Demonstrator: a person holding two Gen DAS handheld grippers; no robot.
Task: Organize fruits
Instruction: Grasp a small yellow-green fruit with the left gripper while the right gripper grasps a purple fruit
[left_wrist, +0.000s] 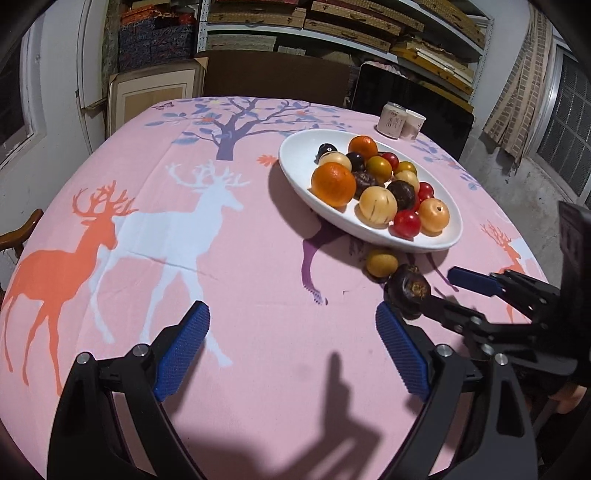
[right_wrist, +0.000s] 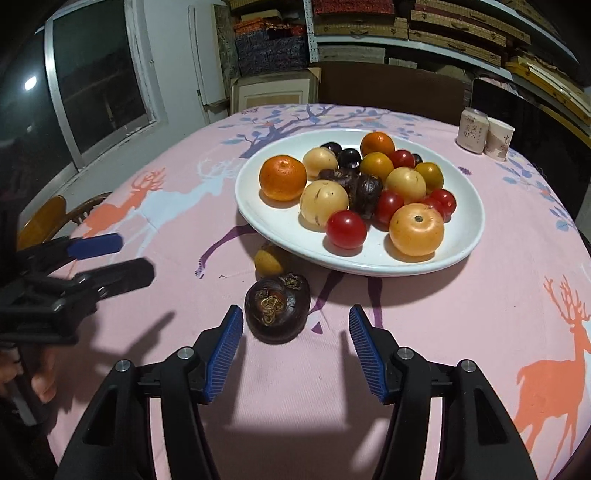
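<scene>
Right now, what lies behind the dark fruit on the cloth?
Behind the dark fruit sits a small yellow-brown fruit, partly tucked beneath the white plate rim. Its far side is covered by that rim.

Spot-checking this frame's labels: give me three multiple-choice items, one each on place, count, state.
1. Where is the dark fruit off the plate?
A. on the cloth before the white plate
B. in the plate
C. beside the cups

2. How many fruits lie outside the plate?
A. none
B. two
C. four

3. How is the right gripper?
A. shut on a tomato
B. shut empty
C. open, holding nothing

Key: 1 A, it sits on pink cloth below the rim. 2 B, the dark one and a yellowish fruit. 3 C, its pads stand apart.
</scene>
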